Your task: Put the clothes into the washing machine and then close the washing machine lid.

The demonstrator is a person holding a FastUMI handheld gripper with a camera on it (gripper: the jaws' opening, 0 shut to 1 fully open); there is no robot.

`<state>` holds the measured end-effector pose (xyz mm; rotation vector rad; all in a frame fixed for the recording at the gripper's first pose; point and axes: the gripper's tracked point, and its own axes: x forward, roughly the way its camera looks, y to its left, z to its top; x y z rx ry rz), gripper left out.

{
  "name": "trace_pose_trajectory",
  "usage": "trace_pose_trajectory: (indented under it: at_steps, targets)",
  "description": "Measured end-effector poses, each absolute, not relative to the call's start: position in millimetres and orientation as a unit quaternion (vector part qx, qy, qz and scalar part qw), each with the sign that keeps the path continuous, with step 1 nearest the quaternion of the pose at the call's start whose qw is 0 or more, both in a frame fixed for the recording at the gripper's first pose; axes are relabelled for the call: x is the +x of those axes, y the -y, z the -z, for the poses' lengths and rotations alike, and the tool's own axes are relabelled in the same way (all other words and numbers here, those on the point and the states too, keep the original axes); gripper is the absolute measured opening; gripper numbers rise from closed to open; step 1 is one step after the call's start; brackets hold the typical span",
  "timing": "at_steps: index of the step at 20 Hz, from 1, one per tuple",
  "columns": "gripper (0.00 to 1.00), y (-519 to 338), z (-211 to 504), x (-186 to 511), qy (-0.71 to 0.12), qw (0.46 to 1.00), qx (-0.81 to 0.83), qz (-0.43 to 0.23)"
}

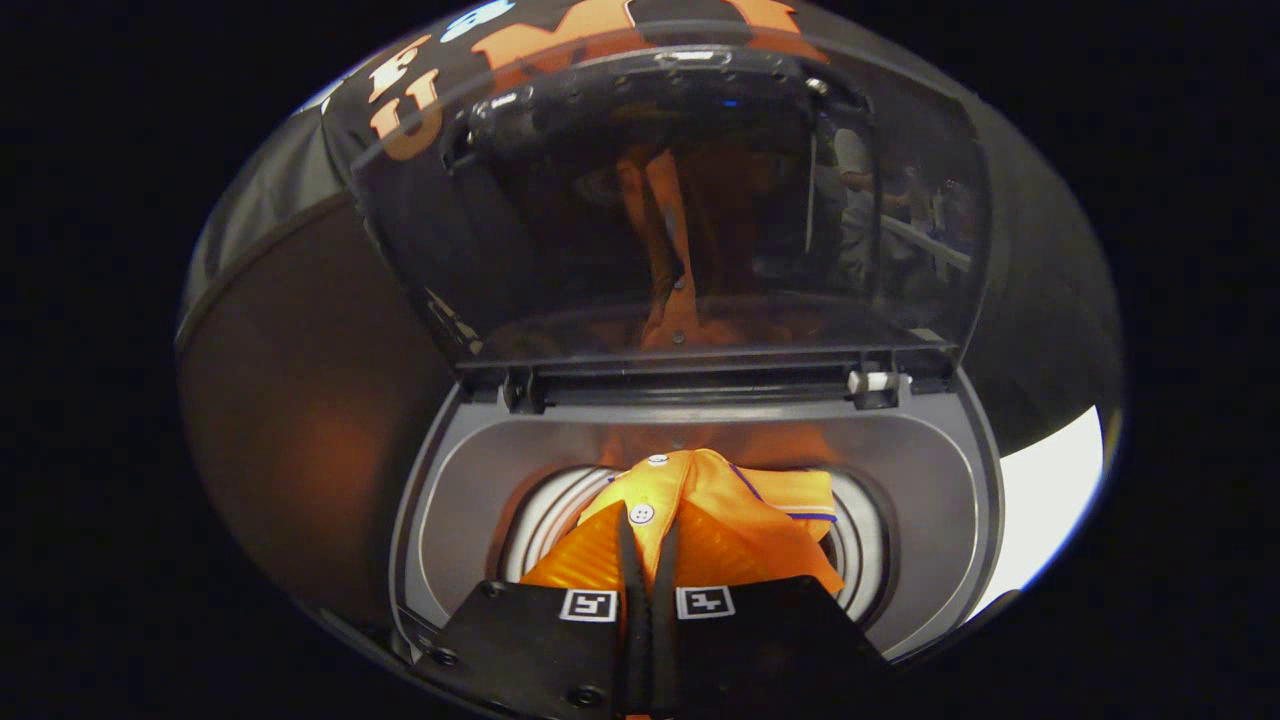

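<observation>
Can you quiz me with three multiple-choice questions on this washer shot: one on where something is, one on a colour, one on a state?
1. Where is the shirt?
A. over the drum opening
B. on the floor
C. draped on the lid

2. What colour is it?
A. green
B. orange
C. white

3. How stands the lid?
A. shut
B. taken off
C. raised open

Answers: 1 A, it hangs above the drum; 2 B, orange cloth with white buttons; 3 C, it stands up behind the opening. The gripper pinches the cloth.

Gripper (648, 560) pinches orange shirt (720, 520) over open washing machine (930, 500).
</observation>
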<state>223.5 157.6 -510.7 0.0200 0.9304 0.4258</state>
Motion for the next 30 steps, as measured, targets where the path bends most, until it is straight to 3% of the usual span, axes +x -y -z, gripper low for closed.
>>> trace_pose_trajectory:
  at_steps: [10,19,27,30]
  targets:
    - [0.08,-143.2,566.2,220.1,-0.526,0.836,0.003,-0.153]
    - [0.08,-137.8,582.4,215.5,-0.548,0.821,-0.023,-0.156]
    - [1.0,-140.2,576.1,209.6,-0.536,0.828,-0.024,-0.161]
    - [1.0,-140.3,563.9,210.6,-0.515,0.841,-0.022,-0.165]
